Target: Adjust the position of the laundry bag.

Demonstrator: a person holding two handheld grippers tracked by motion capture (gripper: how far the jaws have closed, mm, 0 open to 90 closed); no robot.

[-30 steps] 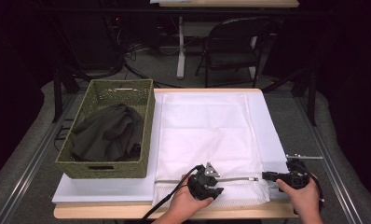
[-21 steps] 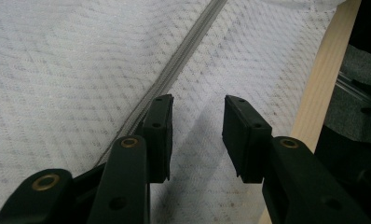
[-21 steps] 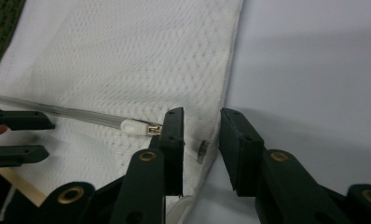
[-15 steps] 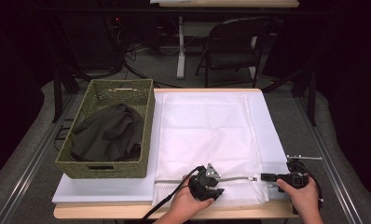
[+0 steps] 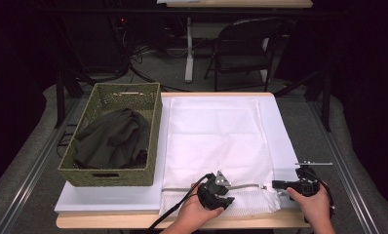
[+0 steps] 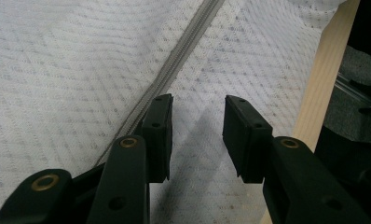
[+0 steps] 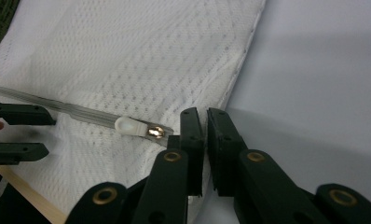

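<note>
A white mesh bag [image 5: 216,136] lies flat on the table, with a grey zipper [image 5: 245,185] running across its near end. My left gripper [image 5: 229,200] rests on the bag just on the near side of the zipper [image 6: 183,51], open [image 6: 197,100], with mesh between its jaws. At the bag's right edge, beside the zipper's white pull tab [image 7: 127,126], my right gripper [image 5: 275,184] is shut [image 7: 204,112] on the edge of the mesh. The left gripper [image 7: 48,133] also shows farther off in the right gripper view.
A green woven basket [image 5: 109,175] holding a dark cloth [image 5: 114,139] stands left of the bag on a white board [image 5: 109,200]. The table's wooden front edge [image 5: 133,222] is close behind both hands. A chair [image 5: 243,48] stands beyond the table.
</note>
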